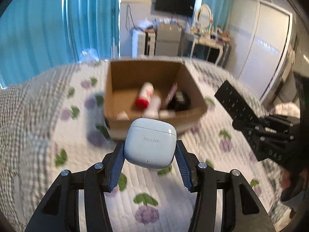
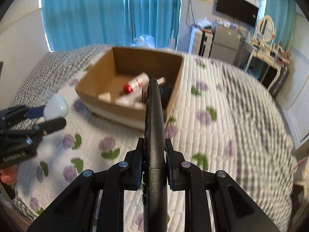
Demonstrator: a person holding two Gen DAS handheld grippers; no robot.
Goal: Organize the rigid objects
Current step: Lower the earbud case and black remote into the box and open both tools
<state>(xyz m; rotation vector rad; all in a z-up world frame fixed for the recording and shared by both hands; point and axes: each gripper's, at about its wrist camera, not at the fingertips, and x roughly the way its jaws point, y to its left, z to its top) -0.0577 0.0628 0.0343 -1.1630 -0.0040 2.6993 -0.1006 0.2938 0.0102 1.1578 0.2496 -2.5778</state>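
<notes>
My left gripper [image 1: 150, 150] is shut on a white Huawei earbud case [image 1: 150, 142], held above the quilt just in front of the cardboard box [image 1: 123, 71]. The case also shows in the right wrist view [image 2: 56, 107]. My right gripper [image 2: 154, 154] is shut on a long black remote [image 2: 154, 127], edge-up, its tip over the box's [image 2: 135, 114] near wall. Inside the box lie a white bottle with a red cap [image 1: 144, 95], a black item and small white pieces.
The box sits on a bed with a white quilt printed with purple flowers [image 2: 212, 135]. Blue curtains [image 1: 58, 23] hang behind. A desk, small fridge and wall TV [image 1: 173, 2] stand beyond the bed. My right gripper's body shows at the right of the left wrist view [image 1: 260, 127].
</notes>
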